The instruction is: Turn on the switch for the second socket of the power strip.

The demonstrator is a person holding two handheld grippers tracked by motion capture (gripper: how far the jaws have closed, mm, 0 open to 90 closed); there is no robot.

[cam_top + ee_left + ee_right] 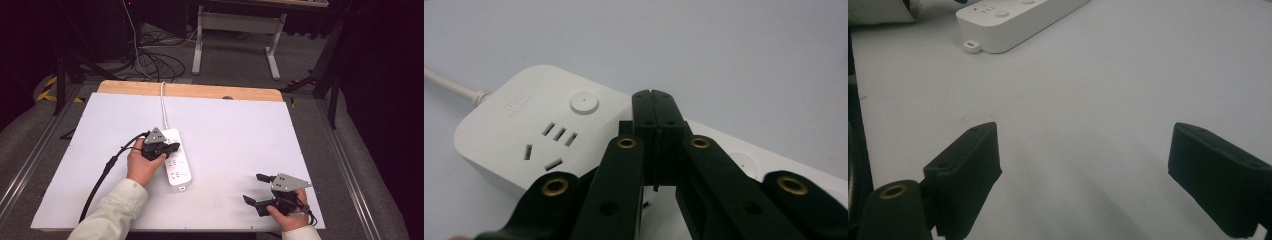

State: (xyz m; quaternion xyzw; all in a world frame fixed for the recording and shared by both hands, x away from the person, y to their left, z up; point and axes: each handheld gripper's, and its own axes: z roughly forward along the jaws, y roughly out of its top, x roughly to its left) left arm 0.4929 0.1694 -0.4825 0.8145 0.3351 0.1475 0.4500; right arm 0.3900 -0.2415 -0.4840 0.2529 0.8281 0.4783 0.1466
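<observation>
Resting its pinched-together jaws over the white power strip [539, 135], the left gripper [655, 107] grasps nothing and sits just beside a round switch button [584, 103], while the right gripper [1083, 175] waits with jaws spread wide and empty, well apart from the strip. I judge the strip a light, rigid, smooth plastic block likely to skid when prodded, best clamped across its narrow width. One strip, one cord [163, 102], two grippers; three socket groups can be counted on the white board [240, 140].

Left gripper [172, 147] jaws pressed together, wrist angled inward, right gripper [255, 189] jaws spread wide, held low
</observation>
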